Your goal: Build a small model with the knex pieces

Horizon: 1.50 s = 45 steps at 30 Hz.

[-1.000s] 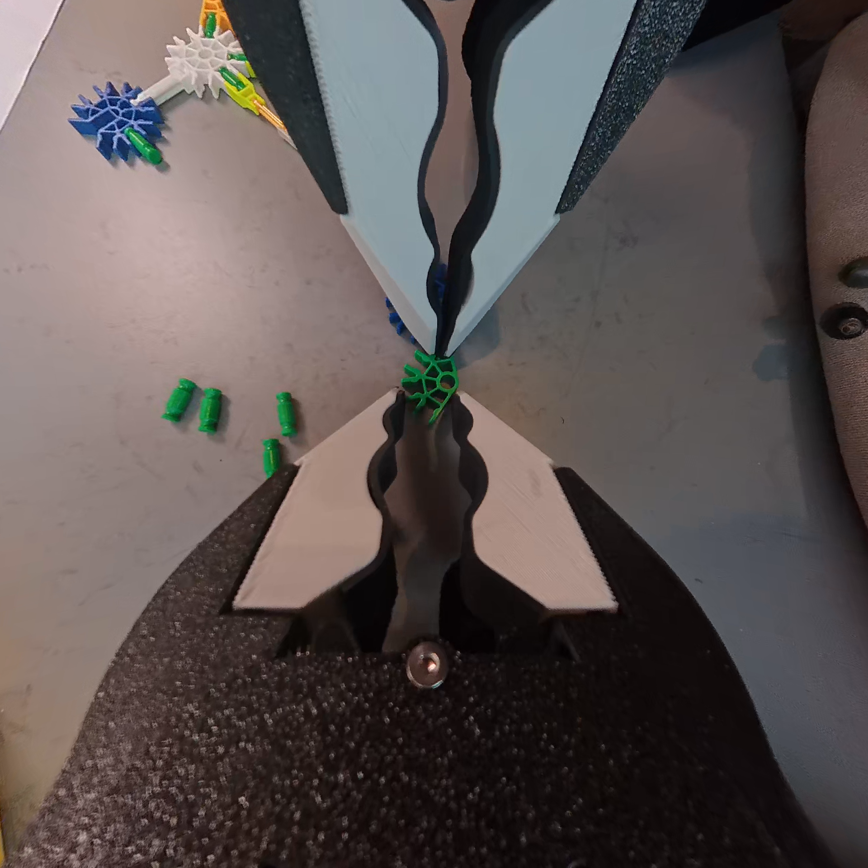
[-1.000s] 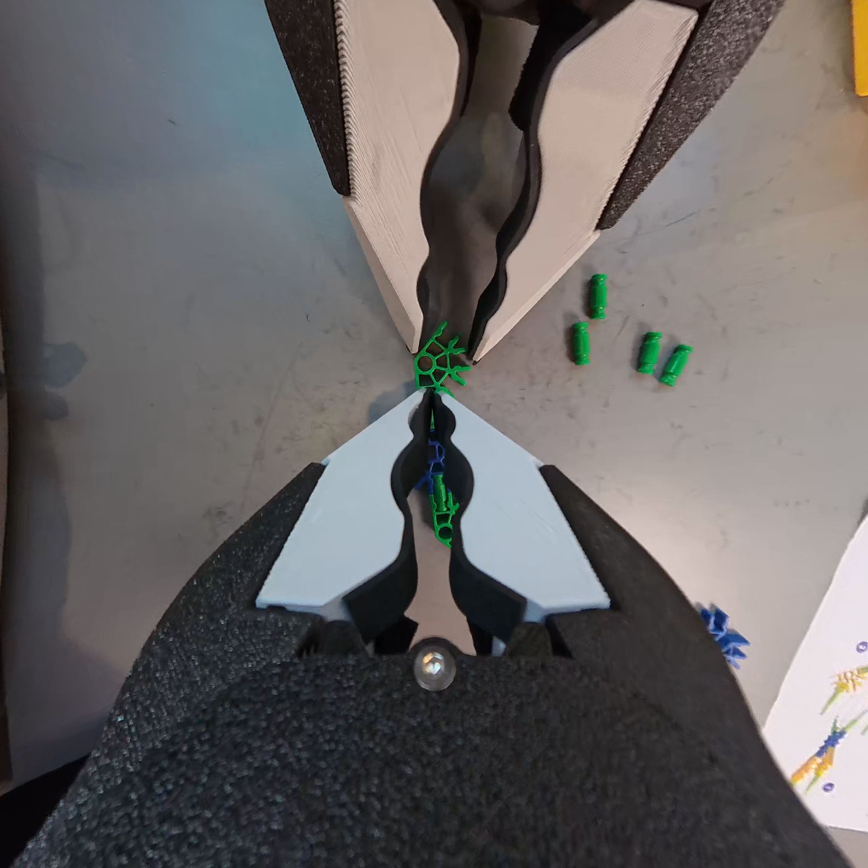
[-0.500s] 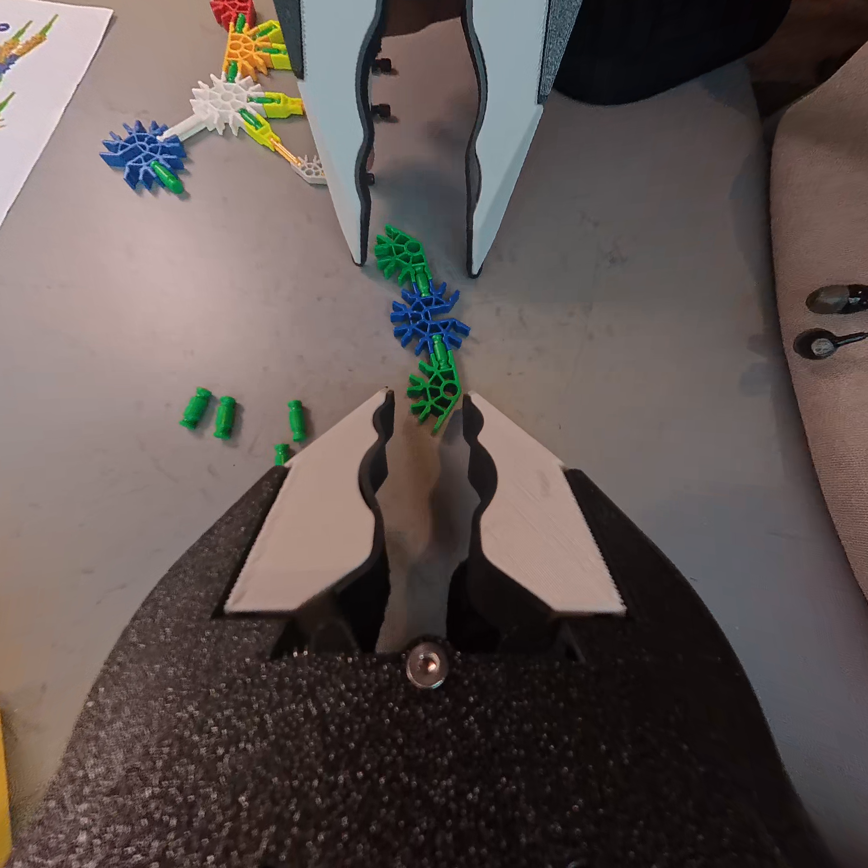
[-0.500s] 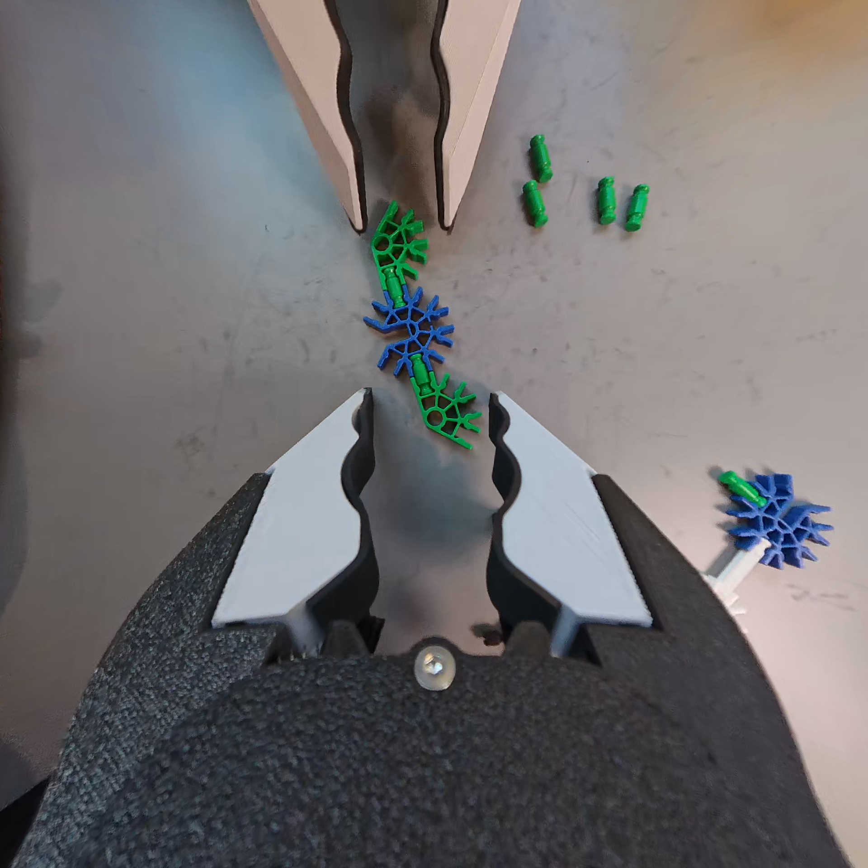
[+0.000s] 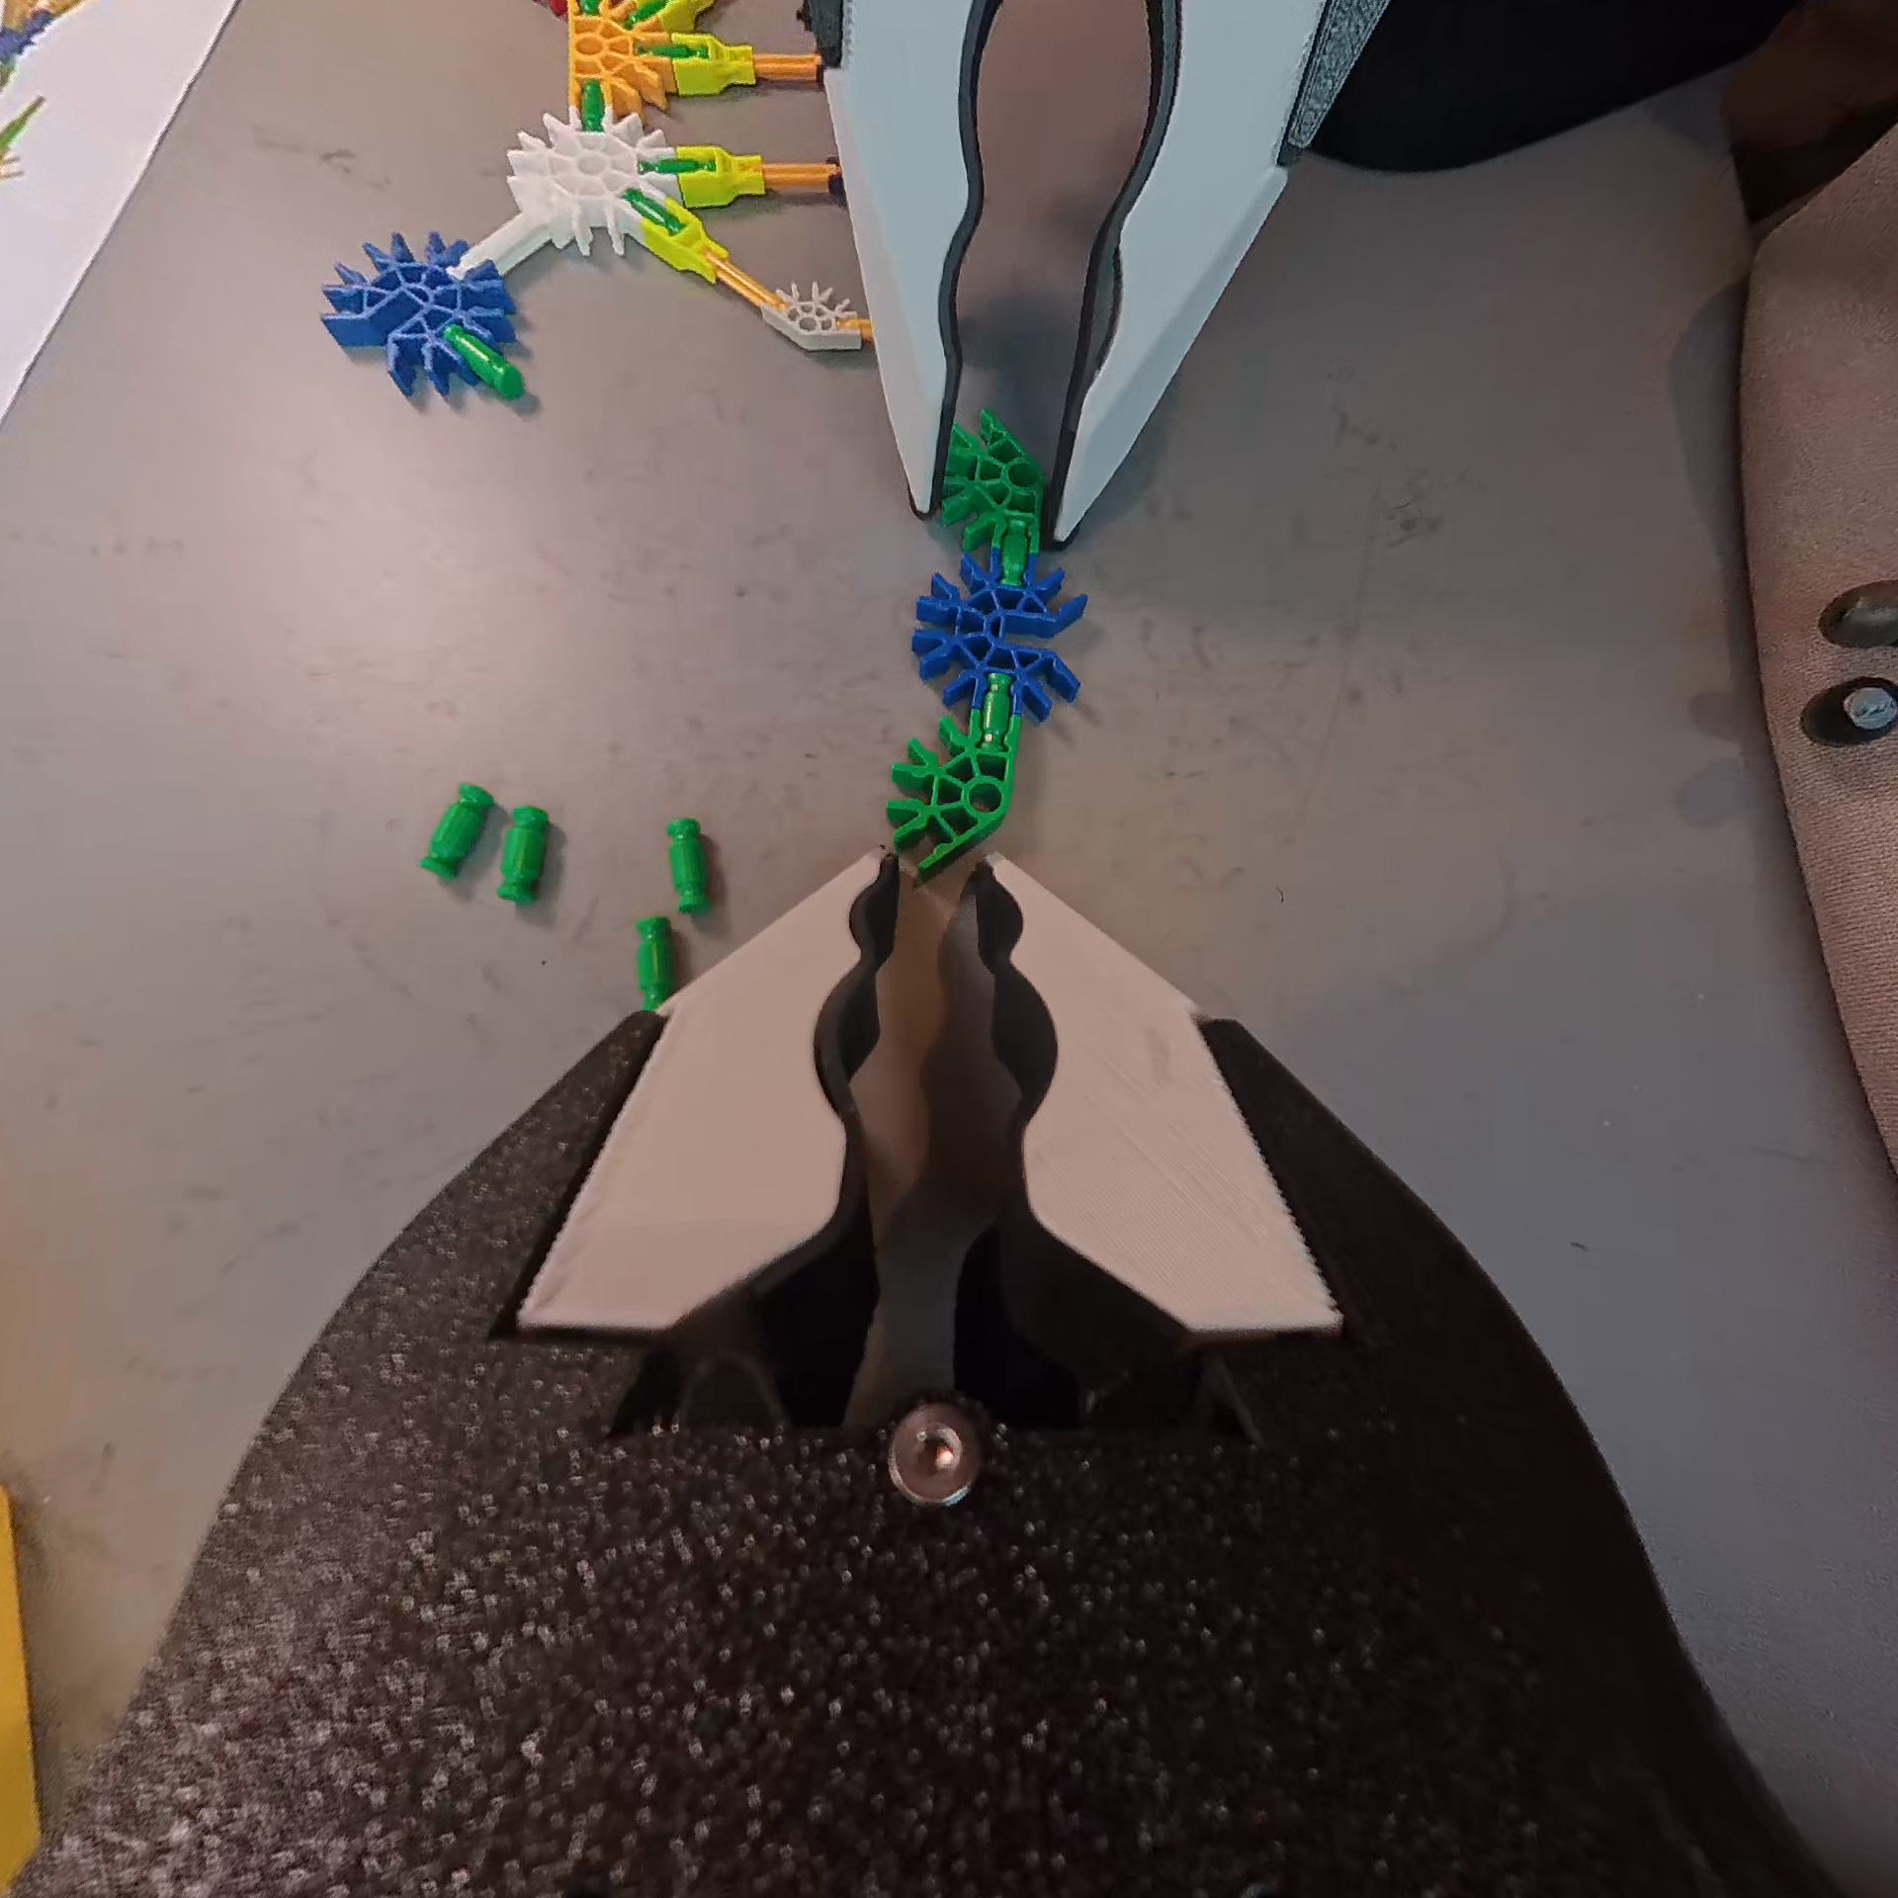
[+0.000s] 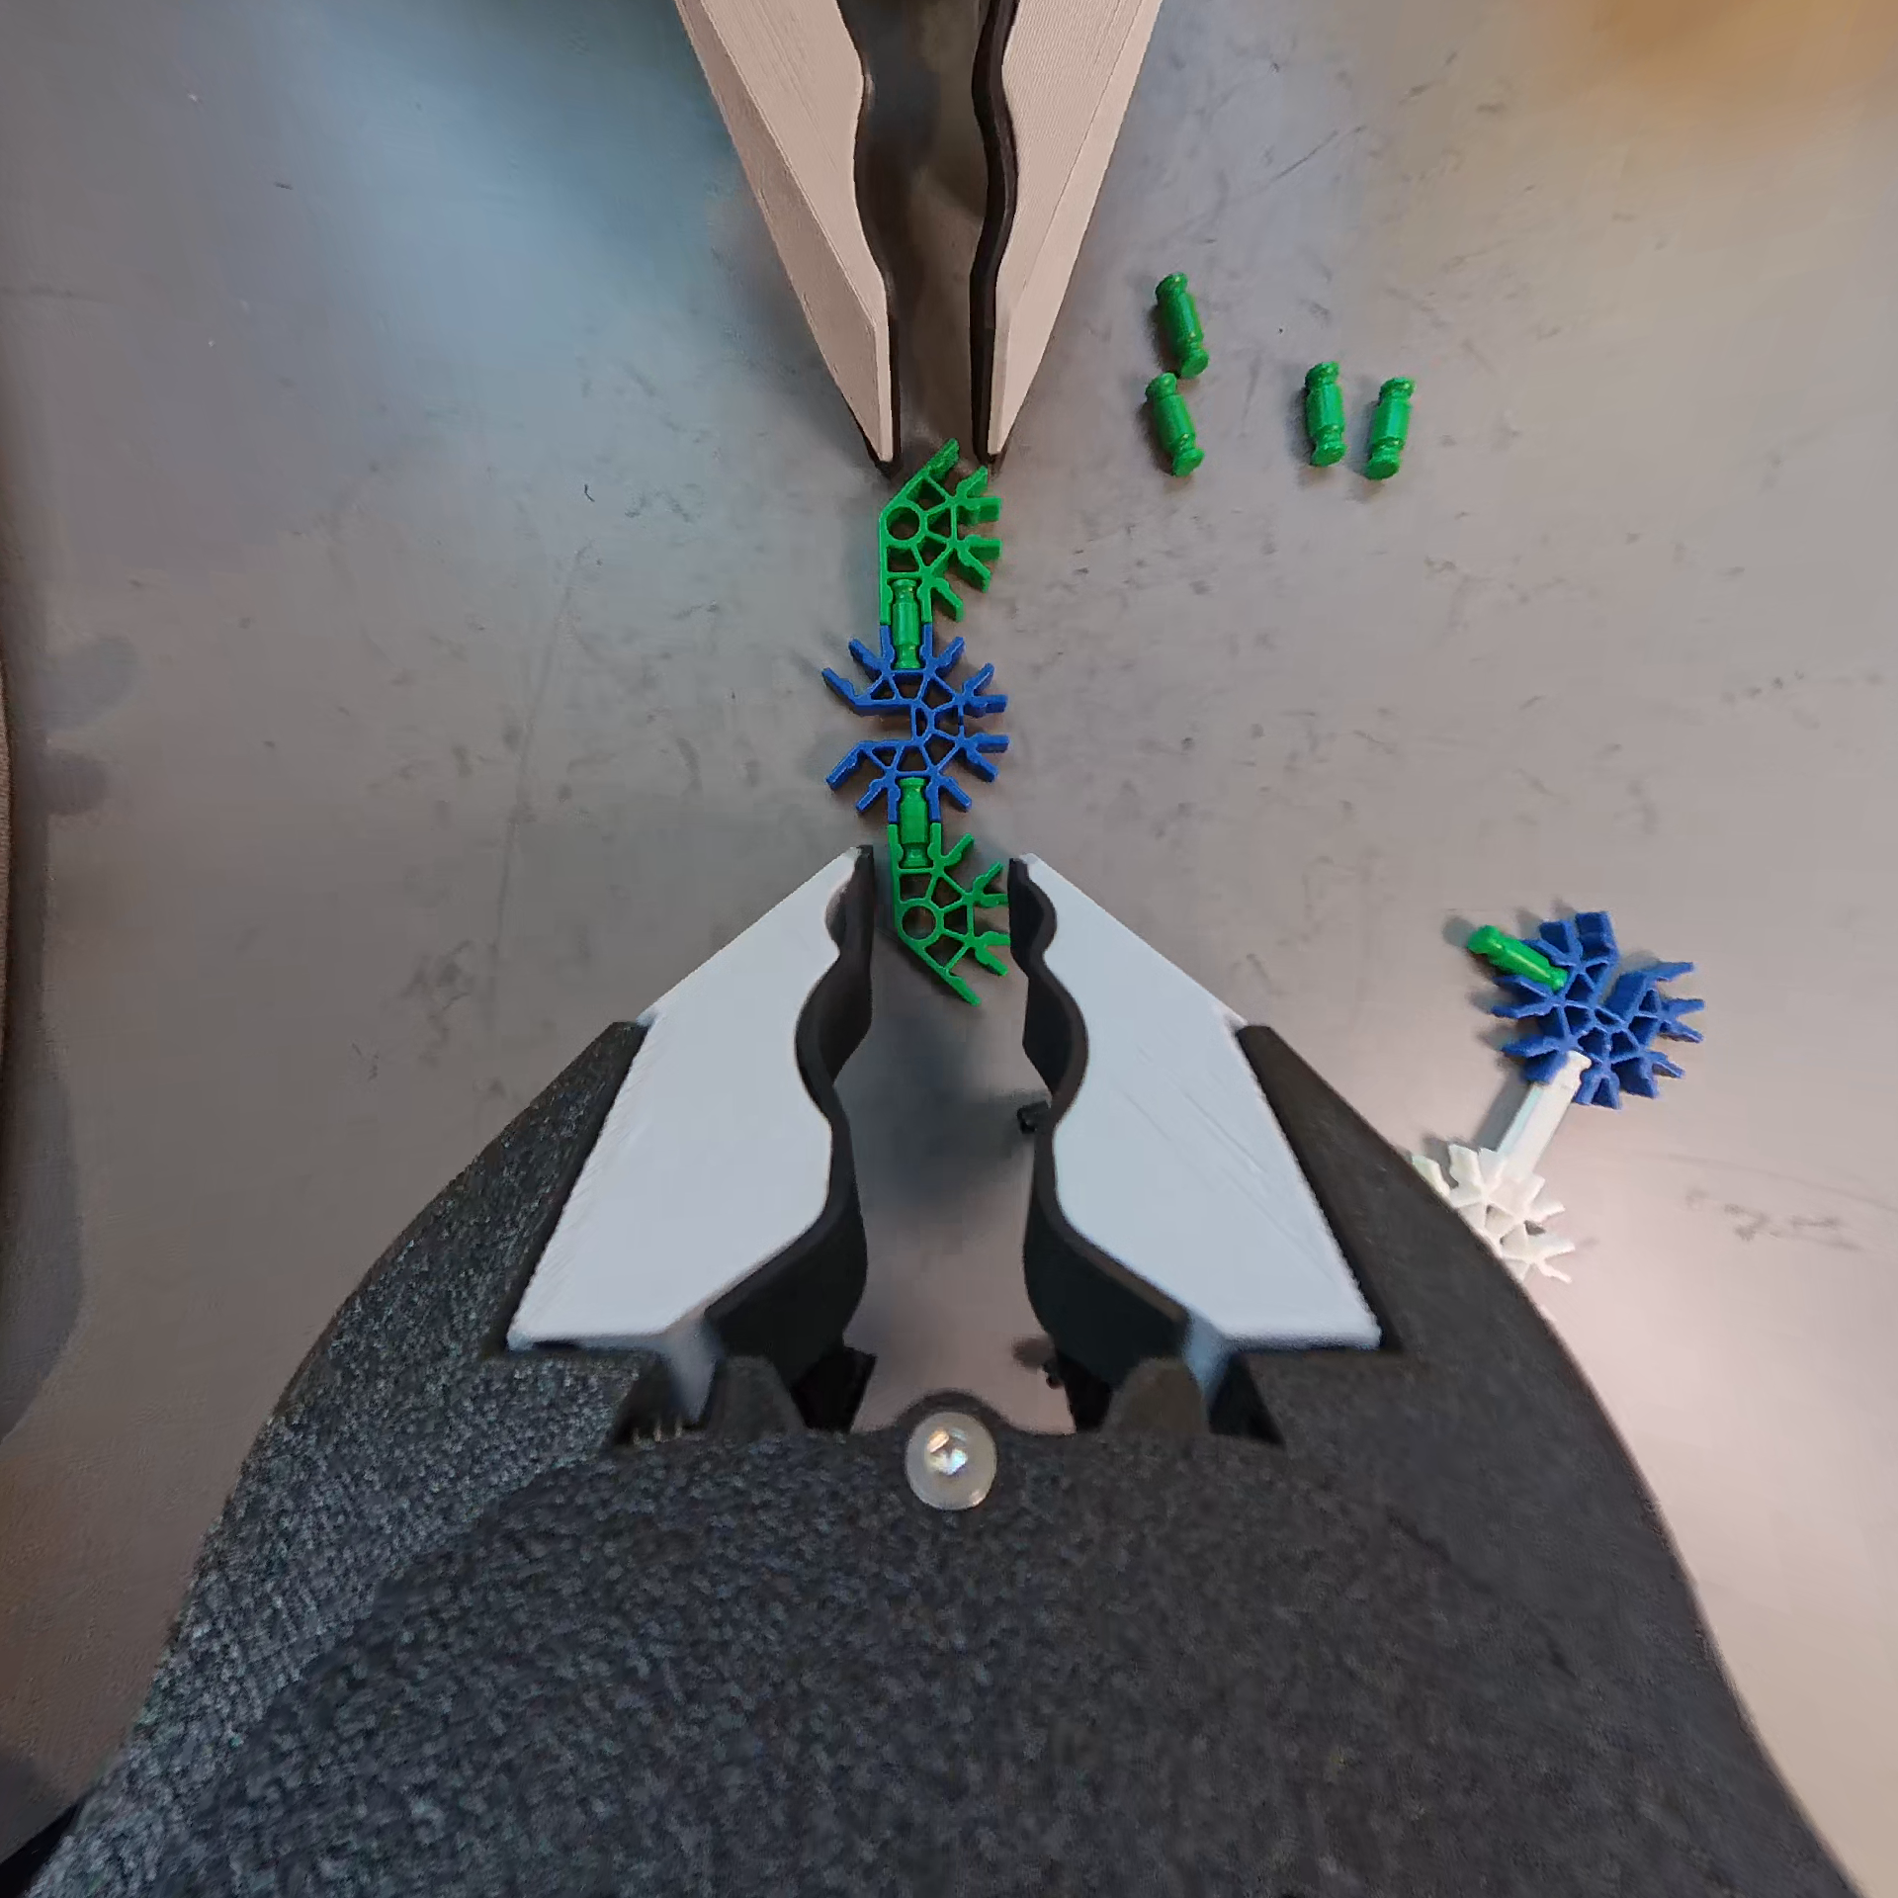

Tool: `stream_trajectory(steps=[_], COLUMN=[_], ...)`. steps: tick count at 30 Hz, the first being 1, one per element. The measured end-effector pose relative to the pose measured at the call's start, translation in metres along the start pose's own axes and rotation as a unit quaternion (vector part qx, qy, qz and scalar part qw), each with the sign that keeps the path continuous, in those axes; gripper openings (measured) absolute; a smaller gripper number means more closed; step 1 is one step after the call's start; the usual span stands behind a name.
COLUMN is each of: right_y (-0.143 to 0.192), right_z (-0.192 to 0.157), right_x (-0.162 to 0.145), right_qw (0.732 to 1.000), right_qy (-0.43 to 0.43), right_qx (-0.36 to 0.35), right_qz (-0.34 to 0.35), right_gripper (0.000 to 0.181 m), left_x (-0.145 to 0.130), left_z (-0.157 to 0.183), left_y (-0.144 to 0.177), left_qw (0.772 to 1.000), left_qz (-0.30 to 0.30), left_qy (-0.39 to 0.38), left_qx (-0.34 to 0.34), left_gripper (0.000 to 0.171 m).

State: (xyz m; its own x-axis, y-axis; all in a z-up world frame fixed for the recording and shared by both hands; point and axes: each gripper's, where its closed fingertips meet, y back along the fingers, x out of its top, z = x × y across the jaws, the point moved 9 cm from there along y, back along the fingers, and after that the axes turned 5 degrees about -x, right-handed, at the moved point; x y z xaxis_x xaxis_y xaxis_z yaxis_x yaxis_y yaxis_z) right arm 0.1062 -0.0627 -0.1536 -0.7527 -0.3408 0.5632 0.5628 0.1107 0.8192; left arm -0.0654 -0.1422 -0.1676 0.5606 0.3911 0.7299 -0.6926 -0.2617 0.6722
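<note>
Two tongs are being pointed tip to tip along one toy chain (image 5: 994, 642) that is lying flat on the grey table (image 5: 308, 616). The chain is a green connector, a blue connector and a green connector, joined by short green rods.

Left tongs (image 5: 935, 873): the jaws are being held at a narrow gap, nearly closed. The corner of the nearest green connector (image 5: 955, 796) is sitting in that gap at the tips. Whether it is being pinched or only touched cannot be told.

Right tongs (image 6: 940, 873): the jaws are being held partly open and released. The far green connector (image 6: 940, 919) is being bracketed between the pads. Its prongs are touching or nearly touching one pad, and a sliver of table is showing at the other pad, so nothing is being gripped.

The blue connector (image 6: 919, 734) is lying midway between both tips, untouched.

Four loose green rods (image 5: 529, 852) are lying just left of the left tongs' tips. A larger blue, white and orange assembly (image 5: 585, 175) is lying further ahead-left, beside the right tongs' outer finger. Beige upholstery (image 5: 1828, 514) is showing at the left tongs' right.
</note>
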Motion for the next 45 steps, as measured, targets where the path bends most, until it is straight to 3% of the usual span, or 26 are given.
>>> stream_trajectory(steps=[9, 19, 25, 30, 36, 39, 45], right_y=[0.018, 0.035, 0.032, 0.007, 0.002, 0.002, -0.001], right_z=[0.01, 0.034, 0.017, 0.001, 0.0, -0.001, -0.006], right_x=[-0.027, -0.05, -0.022, -0.01, -0.011, -0.011, -0.006], right_qw=[0.999, 0.995, 0.998, 1.0, 0.999, 0.999, 0.998], right_qy=[-0.026, -0.073, -0.031, 0.01, 0.005, 0.014, 0.034], right_qx=[0.002, -0.049, -0.026, 0.0, 0.016, 0.013, 0.019], right_qz=[-0.028, -0.042, 0.043, 0.023, 0.034, 0.042, 0.054], right_gripper=[0.037, 0.036, 0.039, 0.043, 0.023, 0.023, 0.023], left_x=[-0.002, 0.008, 0.009, 0.006, 0.005, 0.005, 0.002], left_z=[-0.01, -0.003, 0.001, 0.001, 0.004, 0.003, -0.025], left_y=[0.018, 0.003, -0.006, -0.009, -0.007, 0.001, 0.038], left_qw=[0.999, 0.998, 0.999, 0.999, 1.0, 0.999, 0.993], left_qz=[0.023, 0.045, 0.031, 0.016, 0.01, 0.018, 0.062], left_qy=[0.01, -0.005, -0.018, -0.021, -0.023, -0.025, 0.011], left_qx=[0.02, 0.033, 0.037, 0.038, 0.016, 0.012, 0.104], left_gripper=[0.016, 0.031, 0.033, 0.021, 0.019, 0.019, 0.023])
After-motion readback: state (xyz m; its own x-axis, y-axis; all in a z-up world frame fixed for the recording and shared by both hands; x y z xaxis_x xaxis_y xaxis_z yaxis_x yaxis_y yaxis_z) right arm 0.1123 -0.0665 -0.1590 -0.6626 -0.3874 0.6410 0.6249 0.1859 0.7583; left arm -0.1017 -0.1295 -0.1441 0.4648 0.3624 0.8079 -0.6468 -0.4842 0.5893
